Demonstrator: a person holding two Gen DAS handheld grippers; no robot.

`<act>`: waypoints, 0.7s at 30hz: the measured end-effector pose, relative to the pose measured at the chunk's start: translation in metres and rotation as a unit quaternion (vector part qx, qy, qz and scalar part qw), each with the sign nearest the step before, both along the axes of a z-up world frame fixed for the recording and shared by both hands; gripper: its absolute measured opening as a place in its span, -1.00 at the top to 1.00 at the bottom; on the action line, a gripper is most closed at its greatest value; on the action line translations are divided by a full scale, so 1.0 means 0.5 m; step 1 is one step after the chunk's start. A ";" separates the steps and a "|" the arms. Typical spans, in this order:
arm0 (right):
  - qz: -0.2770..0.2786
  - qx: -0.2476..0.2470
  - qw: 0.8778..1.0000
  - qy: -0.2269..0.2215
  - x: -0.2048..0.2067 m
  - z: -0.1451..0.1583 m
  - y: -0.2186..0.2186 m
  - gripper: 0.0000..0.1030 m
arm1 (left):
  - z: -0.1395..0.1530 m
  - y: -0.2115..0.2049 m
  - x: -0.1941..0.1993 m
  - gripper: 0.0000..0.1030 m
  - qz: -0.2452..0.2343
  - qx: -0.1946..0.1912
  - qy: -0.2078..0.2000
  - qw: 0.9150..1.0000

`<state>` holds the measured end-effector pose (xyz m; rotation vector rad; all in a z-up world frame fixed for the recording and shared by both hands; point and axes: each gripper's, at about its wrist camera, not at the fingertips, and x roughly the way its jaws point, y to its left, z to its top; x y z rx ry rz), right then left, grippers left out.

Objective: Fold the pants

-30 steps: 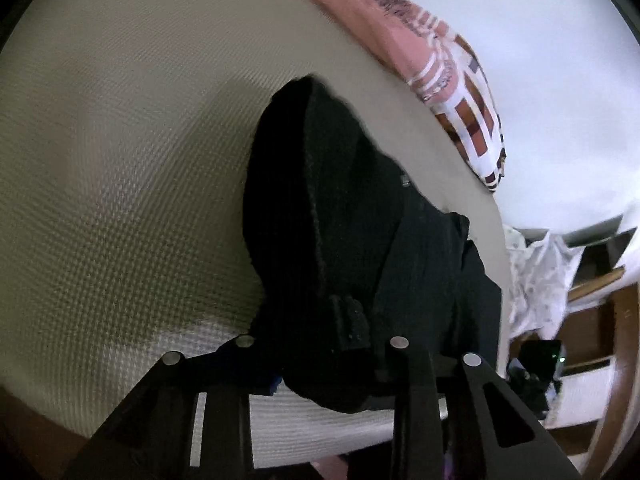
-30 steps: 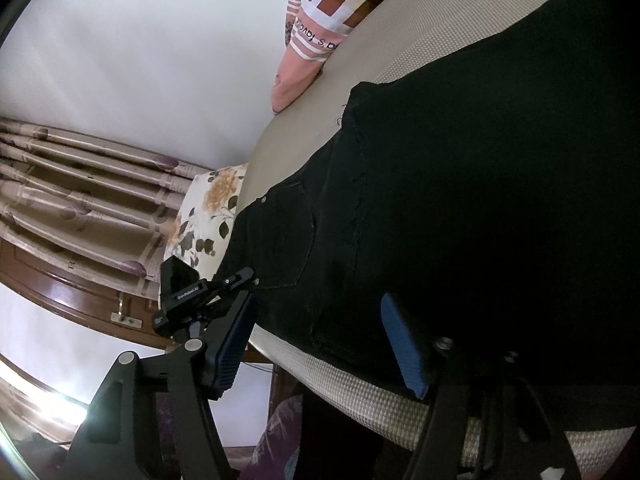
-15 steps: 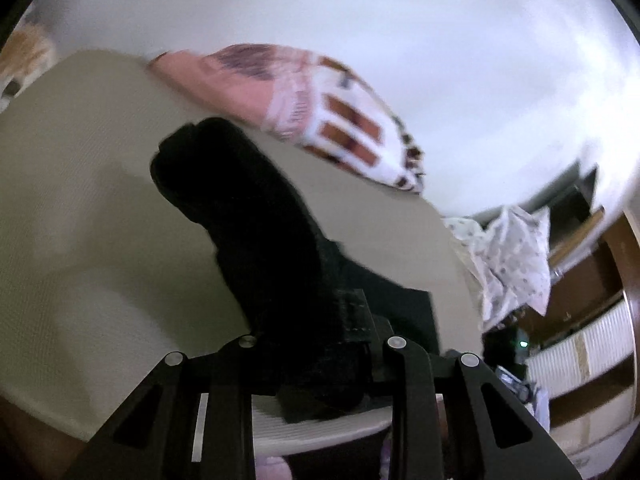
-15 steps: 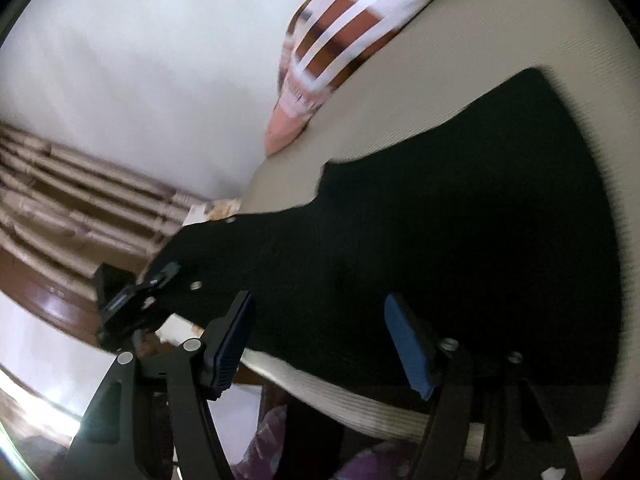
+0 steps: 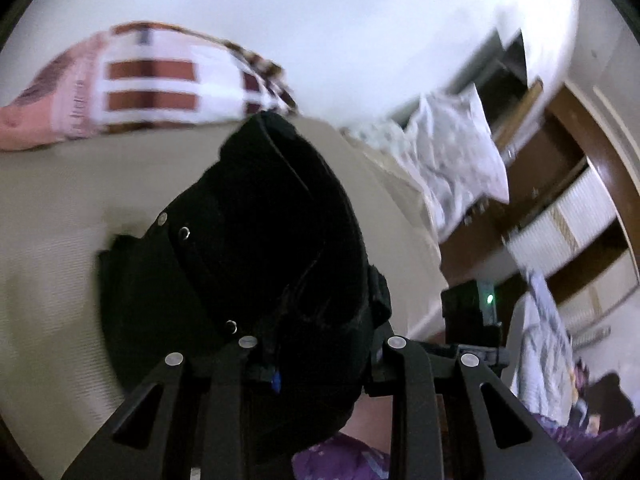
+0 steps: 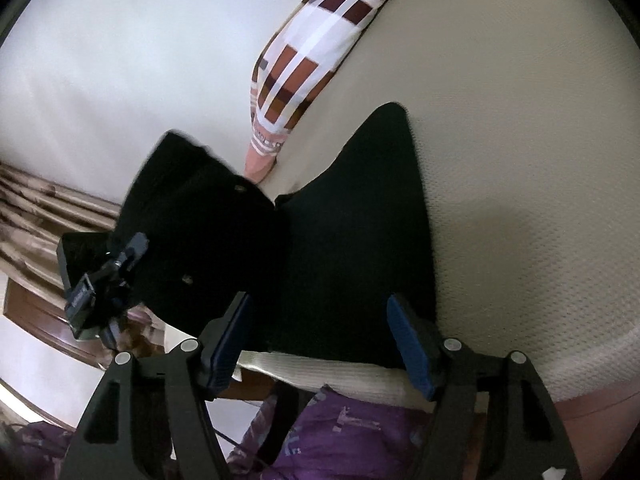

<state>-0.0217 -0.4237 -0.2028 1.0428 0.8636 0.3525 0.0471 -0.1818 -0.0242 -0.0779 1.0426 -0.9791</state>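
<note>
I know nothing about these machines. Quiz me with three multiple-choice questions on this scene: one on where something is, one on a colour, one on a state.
1. Where does the checked pillow lie?
A. on the floor
B. at the bed's edge by the white wall
C. on top of the pants

2. What colour are the pants?
A. black
B. red
C. white

3. How is the right claw?
A. shut on the pillow
B. out of view
C. open, holding nothing

Answers: 1 B, it rests on the bed against the wall. 2 A, the cloth is black in both views. 3 C, its blue pads stand wide apart, while the left claw grips the pants.
</note>
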 end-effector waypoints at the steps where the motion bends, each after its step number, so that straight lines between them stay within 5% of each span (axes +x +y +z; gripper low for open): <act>1: -0.005 0.009 1.000 -0.002 -0.007 -0.006 -0.007 -0.34 | -0.018 -0.027 -0.005 0.46 -0.009 0.011 0.003 1.000; 8: -0.022 0.052 0.998 -0.010 -0.035 -0.039 -0.038 -0.35 | -0.105 -0.139 -0.039 0.46 -0.055 0.072 0.005 0.996; 21: -0.038 0.100 0.993 -0.039 -0.073 -0.050 -0.060 -0.33 | -0.153 -0.213 -0.083 0.41 -0.084 0.131 -0.031 0.987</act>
